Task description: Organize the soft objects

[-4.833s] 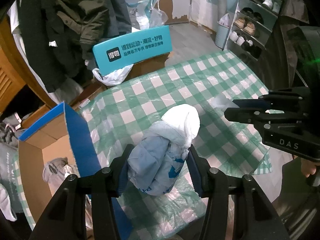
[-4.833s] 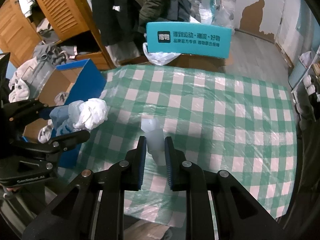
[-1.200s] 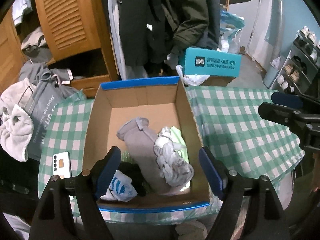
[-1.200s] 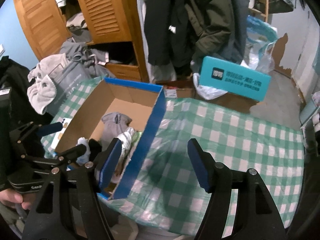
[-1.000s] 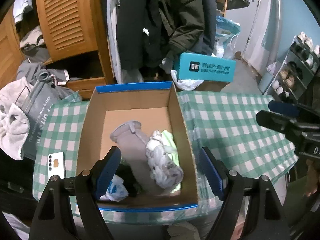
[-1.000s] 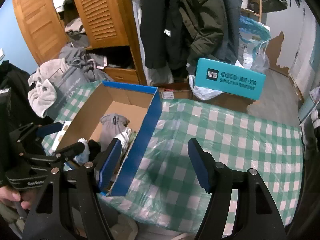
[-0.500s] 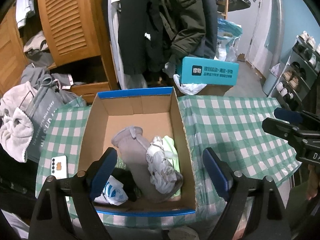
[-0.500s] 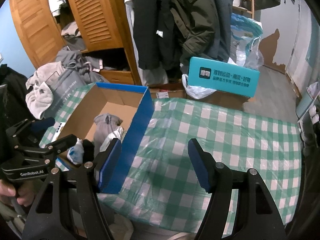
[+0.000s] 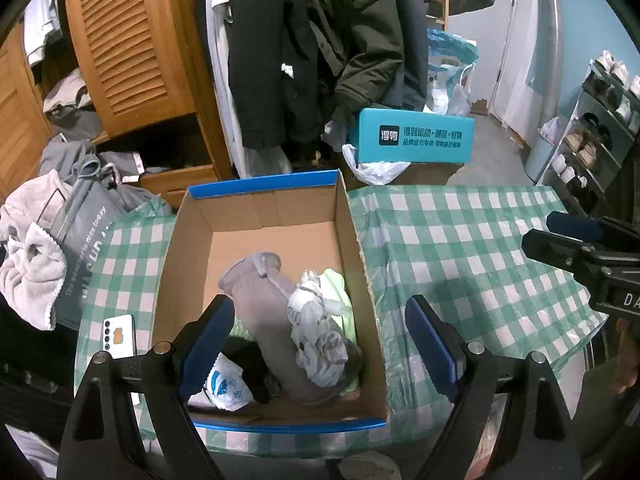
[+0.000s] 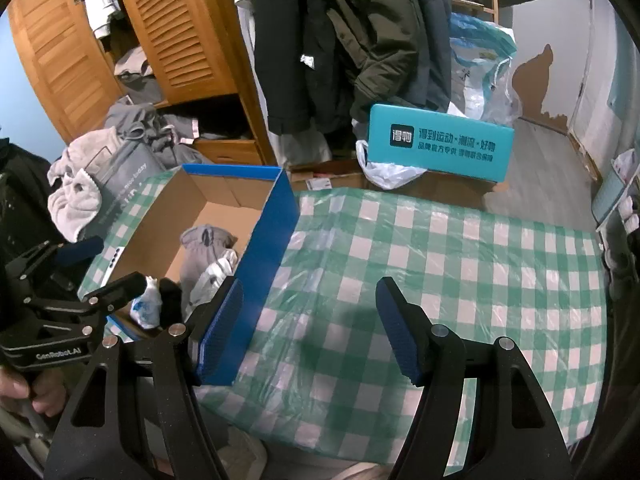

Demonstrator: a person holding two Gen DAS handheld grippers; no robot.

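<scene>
Soft items are all in the cardboard box: grey garment lying mid-box, white-grey bundle against its right side, blue-print white bag in the near-left corner. Your left gripper hangs above the box's near end, jaws spread wide, nothing between them. Your right gripper sits right of the box over the green checked tablecloth, jaws apart and empty. White phone lies left of the box; teal carton stands behind it.
</scene>
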